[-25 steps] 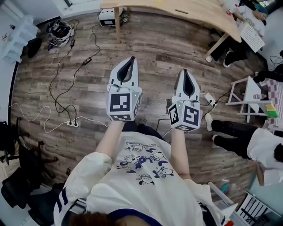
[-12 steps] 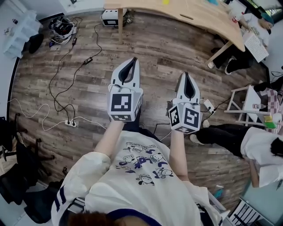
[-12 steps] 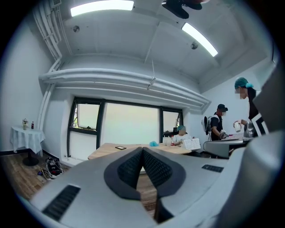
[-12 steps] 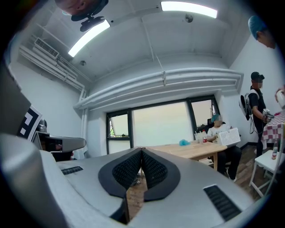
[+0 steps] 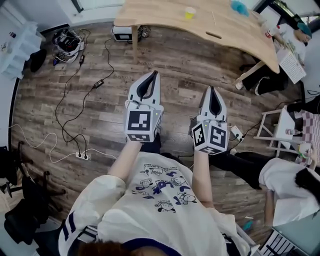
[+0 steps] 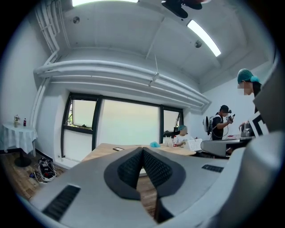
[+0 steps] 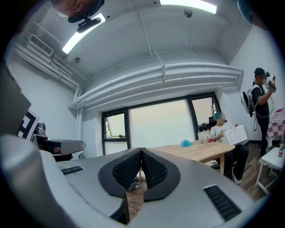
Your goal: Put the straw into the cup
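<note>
Head view puts the desk (image 5: pixel 150 15) well ahead of me across open wood floor (image 5: pixel 175 60), so nothing's in reach yet. The little yellow cup (image 5: pixel 190 12) sits on it, roughly between my two grippers but a bit toward the right one. Just right of the cup there's a thin pale line I think is the straw (image 5: pixel 213 18), lying pointing away from me, though it's too small to be sure. The left gripper (image 5: pixel 154 75) and right gripper (image 5: pixel 212 90) are both clenched on nothing. My guess is the right one's closer for the straw.
</note>
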A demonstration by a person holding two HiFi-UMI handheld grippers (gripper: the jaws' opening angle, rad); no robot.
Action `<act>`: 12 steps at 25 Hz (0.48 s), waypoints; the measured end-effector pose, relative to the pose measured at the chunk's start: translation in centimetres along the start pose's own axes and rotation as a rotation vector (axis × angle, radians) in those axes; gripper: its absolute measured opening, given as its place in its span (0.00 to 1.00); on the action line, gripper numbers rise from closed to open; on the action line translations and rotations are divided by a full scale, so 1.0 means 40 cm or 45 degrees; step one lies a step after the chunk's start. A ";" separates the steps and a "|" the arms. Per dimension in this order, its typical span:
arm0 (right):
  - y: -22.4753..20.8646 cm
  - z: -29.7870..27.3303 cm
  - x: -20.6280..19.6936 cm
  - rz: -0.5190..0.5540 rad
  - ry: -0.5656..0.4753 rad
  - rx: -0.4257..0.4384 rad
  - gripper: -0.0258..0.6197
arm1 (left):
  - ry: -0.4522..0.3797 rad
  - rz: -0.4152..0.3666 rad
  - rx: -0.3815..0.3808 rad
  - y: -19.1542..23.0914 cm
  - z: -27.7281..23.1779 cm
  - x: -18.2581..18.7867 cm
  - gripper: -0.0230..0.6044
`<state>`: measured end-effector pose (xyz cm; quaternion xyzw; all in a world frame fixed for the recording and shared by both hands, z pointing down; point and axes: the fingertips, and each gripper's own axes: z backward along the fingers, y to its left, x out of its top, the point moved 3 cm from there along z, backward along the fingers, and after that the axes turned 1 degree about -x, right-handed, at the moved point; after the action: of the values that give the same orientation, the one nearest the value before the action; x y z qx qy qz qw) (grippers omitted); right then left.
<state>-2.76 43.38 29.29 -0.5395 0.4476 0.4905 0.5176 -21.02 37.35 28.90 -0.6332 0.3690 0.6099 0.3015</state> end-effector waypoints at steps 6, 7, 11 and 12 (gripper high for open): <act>0.008 -0.111 0.007 0.008 -0.003 -0.014 0.03 | -0.025 0.016 -0.013 0.064 -0.102 0.028 0.05; 0.008 -0.124 0.007 0.007 -0.003 -0.017 0.03 | -0.025 0.019 -0.013 0.073 -0.116 0.029 0.05; -0.002 -0.167 0.005 0.008 0.009 -0.036 0.03 | -0.011 0.029 -0.019 0.095 -0.166 0.030 0.05; -0.009 -0.179 0.004 0.007 0.016 -0.040 0.03 | -0.006 0.030 -0.018 0.097 -0.181 0.029 0.05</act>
<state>-1.93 36.24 29.06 -0.5494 0.4444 0.4956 0.5050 -20.31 29.11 28.54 -0.6294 0.3713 0.6177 0.2906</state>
